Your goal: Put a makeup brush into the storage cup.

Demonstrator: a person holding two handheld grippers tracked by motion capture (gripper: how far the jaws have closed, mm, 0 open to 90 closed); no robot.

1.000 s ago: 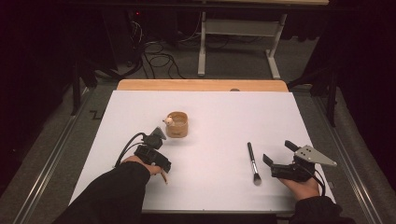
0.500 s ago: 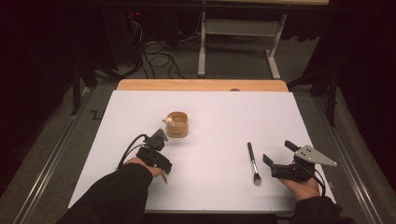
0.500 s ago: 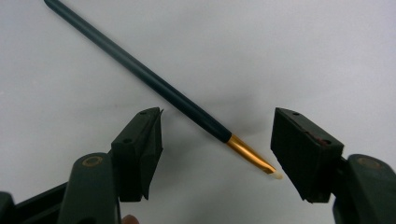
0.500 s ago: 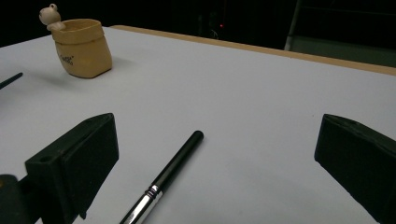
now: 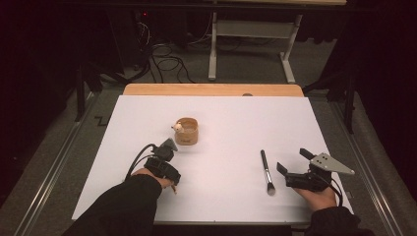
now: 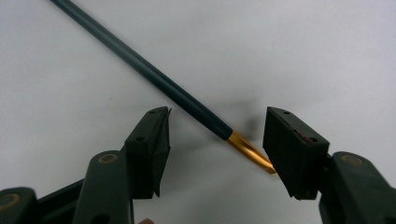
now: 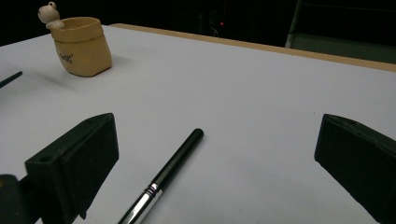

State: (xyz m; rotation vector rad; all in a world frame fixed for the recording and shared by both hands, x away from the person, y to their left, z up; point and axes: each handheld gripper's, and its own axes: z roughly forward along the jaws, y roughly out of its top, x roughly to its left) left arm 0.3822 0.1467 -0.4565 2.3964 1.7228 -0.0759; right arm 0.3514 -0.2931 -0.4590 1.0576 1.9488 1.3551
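Here, at about 8 o'clock on the white rectangular table top [image 5: 216, 123], the left gripper [image 5: 169, 145] sits low over the surface in a dark-sleeved hand, its nose aimed toward 1 o'clock. Its own view shows a slim dark-handled brush with a gold metal ferrule [image 6: 154, 77] lying slantwise on the white surface between the two black jaws; those jaws have just been closing and now stand partly drawn in, with the ferrule end just beside the right-hand pad and a clear gap at the other pad, so nothing is pinched. Just beyond that gripper, near the middle of the table at about 11 o'clock, stands a small tan sack-shaped pot with a tiny bear figure on its rim [image 5: 187, 131], upright. Farther right, at about 5 o'clock, a black-handled makeup brush with a silver ferrule [image 5: 266, 169] lies flat, handle pointing to 12 o'clock and bristles toward the near edge. Just to its right, the right gripper [image 5: 291, 161] rests at 4 o'clock, jaws spread wide and facing that brush, which lies between them, untouched, in the right gripper view [image 7: 168, 175].
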